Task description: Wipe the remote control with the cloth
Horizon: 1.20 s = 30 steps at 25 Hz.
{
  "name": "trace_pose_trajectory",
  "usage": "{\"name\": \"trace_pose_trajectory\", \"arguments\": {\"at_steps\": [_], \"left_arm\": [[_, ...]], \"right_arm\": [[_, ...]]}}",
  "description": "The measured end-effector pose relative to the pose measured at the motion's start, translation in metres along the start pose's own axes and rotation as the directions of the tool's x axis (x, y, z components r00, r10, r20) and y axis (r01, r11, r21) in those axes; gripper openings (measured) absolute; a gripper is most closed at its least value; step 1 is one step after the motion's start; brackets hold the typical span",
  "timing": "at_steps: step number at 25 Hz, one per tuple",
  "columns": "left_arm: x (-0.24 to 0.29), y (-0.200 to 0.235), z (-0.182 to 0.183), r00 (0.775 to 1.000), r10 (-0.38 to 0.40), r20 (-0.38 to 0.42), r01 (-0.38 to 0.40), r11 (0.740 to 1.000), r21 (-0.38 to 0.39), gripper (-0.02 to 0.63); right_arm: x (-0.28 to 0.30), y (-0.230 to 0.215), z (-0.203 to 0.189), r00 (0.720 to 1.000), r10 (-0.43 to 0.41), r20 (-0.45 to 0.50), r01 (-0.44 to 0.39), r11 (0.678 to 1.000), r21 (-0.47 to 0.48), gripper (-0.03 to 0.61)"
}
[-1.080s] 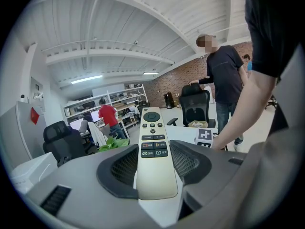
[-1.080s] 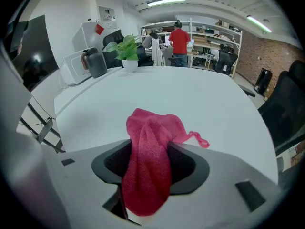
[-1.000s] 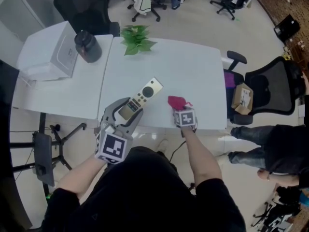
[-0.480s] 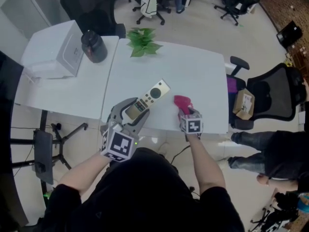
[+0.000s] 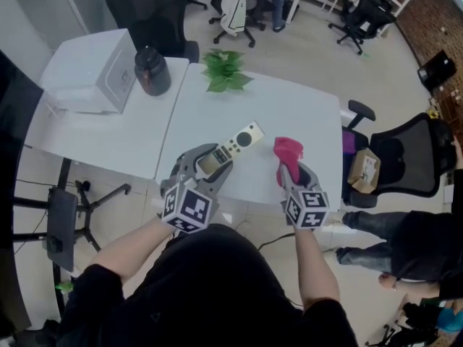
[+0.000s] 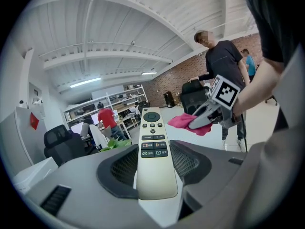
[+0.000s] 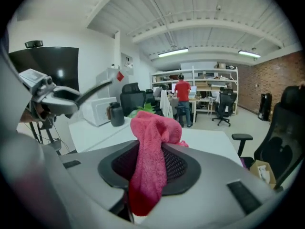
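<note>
A pale gold remote control (image 5: 233, 145) (image 6: 152, 147) is clamped between the jaws of my left gripper (image 5: 205, 159) (image 6: 153, 165). It is held above the near edge of the white table (image 5: 282, 110), and its button end points away from me. My right gripper (image 5: 293, 170) (image 7: 150, 168) has just been closing and is now shut on the pink cloth (image 5: 288, 150) (image 7: 151, 151). The cloth bunches above the jaws and hangs down between them. The left gripper view shows the cloth (image 6: 183, 121) in the right gripper (image 6: 205, 119), raised just right of the remote's far end.
At the table's far edge stand a green plant (image 5: 226, 69), a black jar (image 5: 152, 71) and a white box (image 5: 90, 71) on the adjoining table. A black office chair (image 5: 405, 150) and a cardboard box (image 5: 364, 168) sit to the right. People stand farther back.
My right gripper has closed on the pink cloth and lifted it off the table to the remote's height. The left gripper still holds the remote in the same place.
</note>
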State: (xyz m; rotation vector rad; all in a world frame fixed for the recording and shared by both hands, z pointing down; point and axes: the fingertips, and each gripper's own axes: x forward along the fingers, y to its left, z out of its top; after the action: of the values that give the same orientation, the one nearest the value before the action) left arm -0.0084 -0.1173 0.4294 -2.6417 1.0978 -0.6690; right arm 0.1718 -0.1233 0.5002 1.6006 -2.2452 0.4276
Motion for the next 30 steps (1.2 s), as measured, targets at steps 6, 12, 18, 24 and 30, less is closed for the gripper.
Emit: {"name": "trace_pose_trajectory", "arguments": {"at_steps": [6,12,18,24,30], "left_arm": [[0.008,0.008,-0.007,1.0,0.015,-0.017,-0.014,1.0,0.013,0.209],[0.014,0.01,-0.011,0.999,0.023,-0.026,-0.022,0.999,0.031,0.209],[0.015,0.01,-0.012,0.999,0.027,-0.03,-0.025,0.998,0.052,0.209],[0.013,0.008,-0.01,0.999,0.032,-0.023,-0.029,0.995,0.093,0.209],[0.008,0.004,-0.001,0.999,0.041,0.003,-0.041,0.989,0.141,0.209]], "right_arm": [[-0.037,0.049,0.082,0.981,0.096,0.167,-0.077,0.99,-0.117,0.121],[-0.058,0.099,0.129,0.939,0.213,0.27,-0.146,0.958,-0.246,0.12],[-0.055,0.144,0.136,0.924,0.313,0.219,-0.211,0.896,-0.39,0.12],[-0.041,0.18,0.119,0.923,0.375,0.084,-0.295,0.832,-0.471,0.12],[-0.031,0.203,0.104,0.911,0.413,-0.013,-0.363,0.783,-0.505,0.12]]}}
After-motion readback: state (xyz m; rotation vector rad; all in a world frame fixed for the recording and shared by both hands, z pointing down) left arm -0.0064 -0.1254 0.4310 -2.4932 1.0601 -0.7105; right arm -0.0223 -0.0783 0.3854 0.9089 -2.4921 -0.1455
